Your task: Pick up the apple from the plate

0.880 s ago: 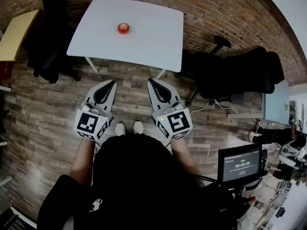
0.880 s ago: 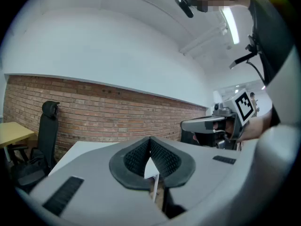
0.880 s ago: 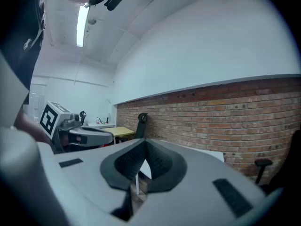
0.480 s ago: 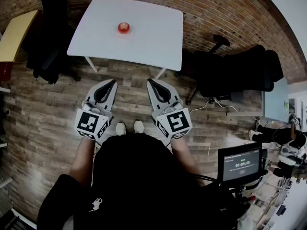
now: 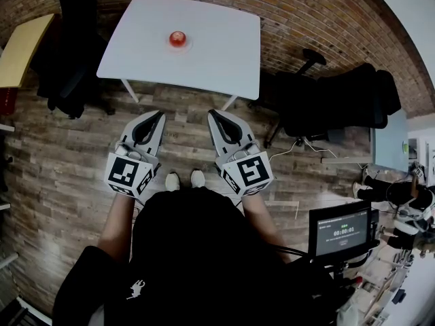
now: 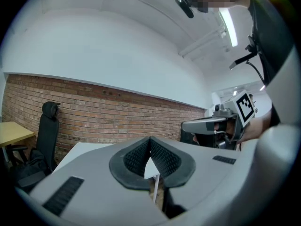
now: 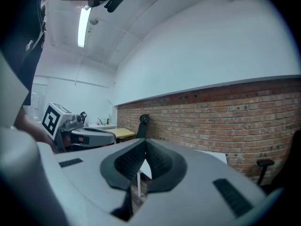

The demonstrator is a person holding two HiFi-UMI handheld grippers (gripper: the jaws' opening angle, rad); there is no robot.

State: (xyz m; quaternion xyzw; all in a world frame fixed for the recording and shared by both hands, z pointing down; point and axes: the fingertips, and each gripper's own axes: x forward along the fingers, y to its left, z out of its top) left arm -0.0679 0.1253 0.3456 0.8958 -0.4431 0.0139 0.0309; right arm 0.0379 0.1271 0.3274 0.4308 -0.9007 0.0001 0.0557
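Note:
A red apple [image 5: 178,39] sits on a small white plate [image 5: 186,45] near the far middle of a white table [image 5: 224,53]. Both grippers are held level over the wooden floor, well short of the table's near edge. My left gripper [image 5: 160,116] is shut with nothing in it, its tips meeting [image 6: 150,139]. My right gripper [image 5: 212,113] is also shut and empty, jaws touching at the tip [image 7: 144,141]. The apple is hidden in both gripper views; only the table edge [image 6: 84,147] shows past the left jaws.
A black office chair [image 5: 340,104] stands right of the table, another dark chair [image 5: 71,60] at its left. A yellow desk [image 5: 20,46] lies far left. A monitor [image 5: 340,233] stands at my lower right. A brick wall [image 6: 94,112] is behind the table.

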